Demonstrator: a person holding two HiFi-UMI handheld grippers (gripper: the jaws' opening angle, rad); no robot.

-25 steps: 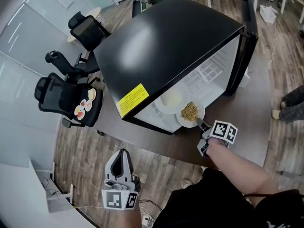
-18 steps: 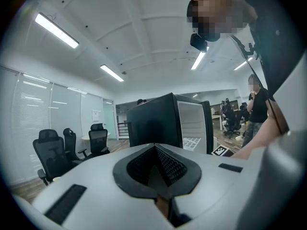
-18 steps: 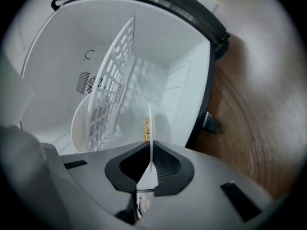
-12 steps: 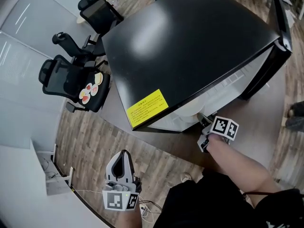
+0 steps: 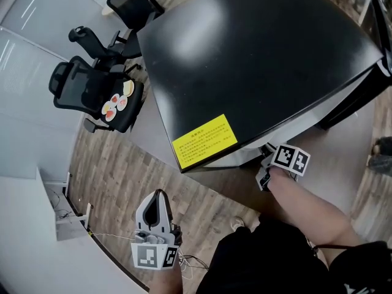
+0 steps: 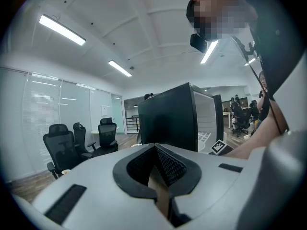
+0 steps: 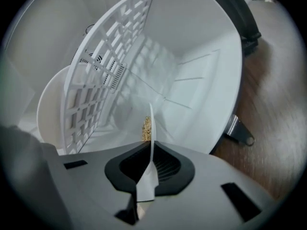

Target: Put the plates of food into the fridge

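The right gripper (image 7: 148,153) is clamped on the rim of a plate (image 7: 150,121), seen edge-on, with the food (image 7: 146,127) heaped just beyond the jaws. The plate is already inside the fridge (image 5: 257,54), beside the white rack (image 7: 110,66). From the head view only the gripper's back end shows at the fridge's opening; the plate is hidden under the black top. The left gripper (image 6: 154,151) has its jaws together on nothing and hangs low, well away from the fridge. The step in hand looks like setting the plate down inside. To do it well, keep the plate flat so the food stays put and steer clear of the rack. Let go only once the plate rests on a surface (not while it hangs), then draw straight back out.
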